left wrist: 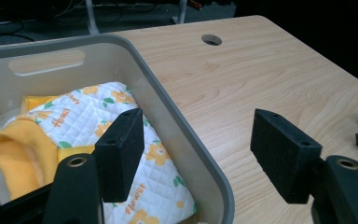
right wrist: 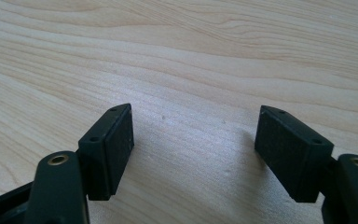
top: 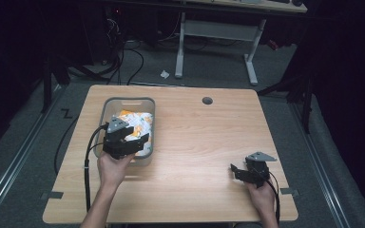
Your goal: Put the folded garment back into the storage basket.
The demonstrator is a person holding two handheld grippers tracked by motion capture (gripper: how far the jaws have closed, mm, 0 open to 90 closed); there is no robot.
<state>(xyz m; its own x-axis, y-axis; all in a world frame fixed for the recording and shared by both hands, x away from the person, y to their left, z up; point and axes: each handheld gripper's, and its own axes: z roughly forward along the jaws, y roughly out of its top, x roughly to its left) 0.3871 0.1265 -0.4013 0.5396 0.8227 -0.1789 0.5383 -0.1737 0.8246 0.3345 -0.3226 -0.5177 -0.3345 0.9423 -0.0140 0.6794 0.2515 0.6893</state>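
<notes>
Inside a grey plastic bin (left wrist: 182,135) at the left of a wooden table (top: 204,137) lies a folded piece of quilted fabric (left wrist: 121,126). Its surface is white, stitched in a small diamond pattern and printed with orange flowers, green leaves and the word "flower" in orange letters. A plain yellow-orange ribbed edge (left wrist: 16,156) curls up at one side of it, and more yellow cloth shows behind. From the high view the fabric (top: 140,124) covers much of the bin's floor. The bin (top: 105,108) has rounded corners and a slot handle cut into its far wall.

The left gripper (top: 126,142) hangs over the bin's near right corner, held from below by the person's left hand (top: 114,168). Its jaws stand wide apart and grasp nothing: in the left gripper view one black pad (left wrist: 121,151) sits above the fabric inside the bin, while the other sits outside over bare wood, so the bin's right wall runs between them.

The right gripper (top: 237,170) rests low over the table's near right area, well apart from the bin, in the person's right hand (top: 262,194). Its jaws are also spread wide with only wood grain between them.

A round cable hole (top: 207,100) sits near the table's far edge.
</notes>
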